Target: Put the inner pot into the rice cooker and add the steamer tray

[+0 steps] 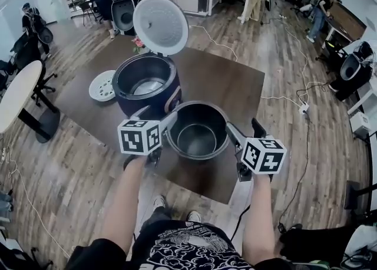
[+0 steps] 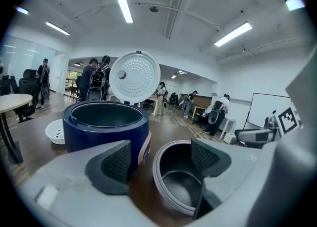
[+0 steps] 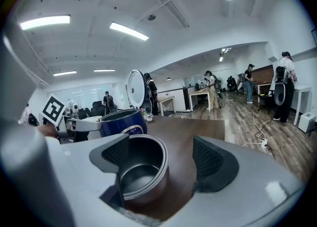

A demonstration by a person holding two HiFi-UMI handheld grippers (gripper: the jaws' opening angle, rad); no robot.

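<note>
The dark inner pot (image 1: 197, 130) stands empty on the brown table (image 1: 235, 86), just in front of the blue rice cooker (image 1: 146, 89), whose white lid (image 1: 160, 25) stands up open. The white steamer tray (image 1: 103, 85) lies left of the cooker. My left gripper (image 1: 164, 119) is open astride the pot's left rim (image 2: 163, 191), one pad (image 2: 205, 154) over the inside and the other pad (image 2: 116, 164) outside. On the opposite side, my right gripper (image 1: 242, 132) is open astride the right rim (image 3: 161, 164). No pad presses on the pot's wall.
The cooker's body (image 2: 106, 127) is empty inside. The table's near edge runs just below my grippers. A round white table (image 1: 17, 95) stands at the left. Cables (image 1: 294, 95) trail over the wooden floor at the right. Several people stand in the far part of the room.
</note>
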